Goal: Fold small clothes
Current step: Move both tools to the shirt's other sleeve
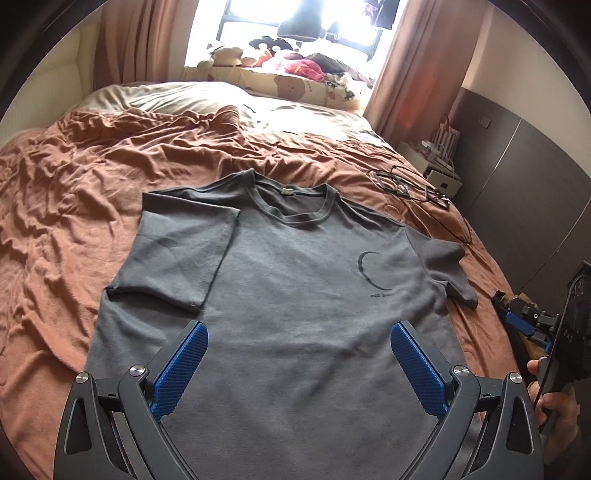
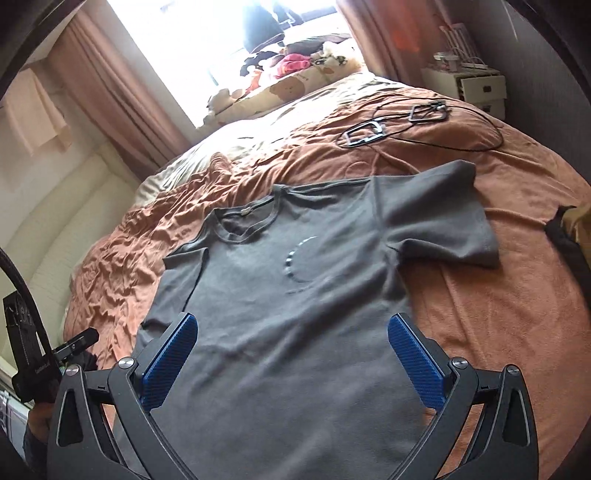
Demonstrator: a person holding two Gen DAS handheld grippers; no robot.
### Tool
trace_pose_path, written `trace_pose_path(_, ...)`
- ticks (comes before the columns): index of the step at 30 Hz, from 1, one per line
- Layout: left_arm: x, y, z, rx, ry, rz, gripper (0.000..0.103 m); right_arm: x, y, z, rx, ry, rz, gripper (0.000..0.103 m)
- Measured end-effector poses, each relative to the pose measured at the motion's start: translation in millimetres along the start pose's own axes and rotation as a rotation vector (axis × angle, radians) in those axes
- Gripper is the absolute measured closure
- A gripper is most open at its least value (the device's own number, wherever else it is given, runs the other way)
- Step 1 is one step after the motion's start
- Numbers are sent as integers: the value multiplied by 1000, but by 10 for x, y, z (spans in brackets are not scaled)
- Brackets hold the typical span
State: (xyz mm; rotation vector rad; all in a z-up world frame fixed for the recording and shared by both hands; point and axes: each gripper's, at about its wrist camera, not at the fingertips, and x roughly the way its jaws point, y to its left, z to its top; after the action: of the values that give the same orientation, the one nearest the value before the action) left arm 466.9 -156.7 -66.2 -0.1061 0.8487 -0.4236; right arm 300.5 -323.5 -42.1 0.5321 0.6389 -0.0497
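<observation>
Both grippers, left [image 1: 299,330] and right [image 2: 291,323], gape empty above grey T-shirt [image 1: 295,280]

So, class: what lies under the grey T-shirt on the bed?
The T-shirt lies flat on a rumpled orange-brown blanket, which shows on both sides and beyond the collar. One sleeve is folded onto the chest. Anything directly beneath the shirt is covered.

Bed [image 1: 92,192] covered by wrinkled rust-orange blanket [image 2: 498,295]. Bright window [image 1: 295,22] flanked by pinkish curtains [image 1: 140,40]; plush toys [image 1: 280,59] piled at sill. White drawer unit [image 2: 476,88] seen by dark wall panels [image 1: 535,155].
</observation>
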Motion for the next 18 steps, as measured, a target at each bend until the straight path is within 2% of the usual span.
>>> trace_pose_path(6, 269, -264, 125, 49, 6, -25, 3, 19, -383, 84, 87, -16, -9, 0)
trace_pose_path(11, 556, -416, 195, 59, 28, -82, 4, 94, -679, 115, 189, -21, -18, 1)
trace_pose_path(13, 680, -453, 204, 64, 44, -94, 5, 143, -778, 123, 233, -25, -23, 8)
trace_pose_path(15, 806, -492, 215, 65, 74, -91, 11, 235, -895, 119, 298, -14, -14, 23)
trace_pose_path(18, 932, -534, 234, 77, 101, -88, 18, 391, -1070, 105, 384, -4, 5, 31)
